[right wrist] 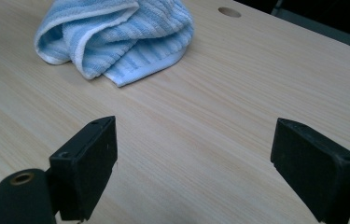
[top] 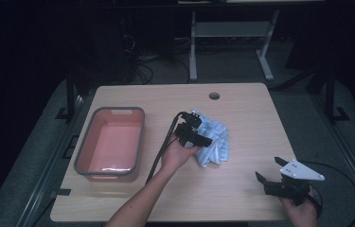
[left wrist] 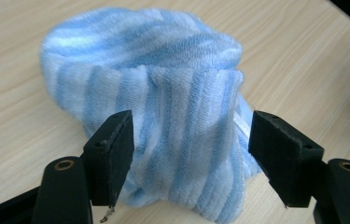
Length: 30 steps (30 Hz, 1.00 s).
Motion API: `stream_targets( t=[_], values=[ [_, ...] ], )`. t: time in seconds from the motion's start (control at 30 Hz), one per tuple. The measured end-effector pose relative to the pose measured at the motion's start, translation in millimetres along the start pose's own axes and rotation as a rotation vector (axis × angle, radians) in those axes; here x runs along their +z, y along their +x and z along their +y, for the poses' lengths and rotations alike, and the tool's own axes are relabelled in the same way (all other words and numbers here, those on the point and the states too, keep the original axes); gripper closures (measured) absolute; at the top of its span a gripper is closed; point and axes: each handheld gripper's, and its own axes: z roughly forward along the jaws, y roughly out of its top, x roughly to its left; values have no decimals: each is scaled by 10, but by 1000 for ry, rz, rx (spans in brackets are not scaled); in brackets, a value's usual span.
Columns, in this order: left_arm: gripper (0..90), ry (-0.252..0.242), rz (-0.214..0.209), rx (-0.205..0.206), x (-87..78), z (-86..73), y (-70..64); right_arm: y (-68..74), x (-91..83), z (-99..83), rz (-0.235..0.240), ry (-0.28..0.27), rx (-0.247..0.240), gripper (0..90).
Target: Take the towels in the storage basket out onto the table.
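Left gripper, fingers spread, straddles a fold of the crumpled blue towel at mid-surface, poised to pinch; right gripper waits spread nearby, grey tub beside.

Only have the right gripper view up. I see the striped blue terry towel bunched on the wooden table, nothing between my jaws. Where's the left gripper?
Observer: The left gripper is at the striped blue terry towel, jaws open on either side of a raised fold in the left gripper view, not closed on it.
Operator: Any container nearby?
Observer: Yes, a grey-rimmed rectangular tub with a pink inside sits on the wooden table, left of the towel and apart from it.
Operator: Anything in it?
Observer: It looks empty from the high view.
Operator: And where is my gripper on the table?
Observer: The right gripper is at the near right corner, open, well clear of the towel.
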Motion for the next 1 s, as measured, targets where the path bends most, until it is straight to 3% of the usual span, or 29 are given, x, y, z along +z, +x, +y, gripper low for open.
stream_targets(
  t=[0.27,0.67,1.0],
  values=[
    [305,-53,-31,-21,-139,-154,-1,25,-12,5,5,0,-4,142],
    [303,-104,-42,-19,-348,-387,3,43,-14,17,6,5,-7,142],
    [299,-121,-68,-12,-478,-596,-57,36,-17,16,3,-1,-7,142]
  ],
)
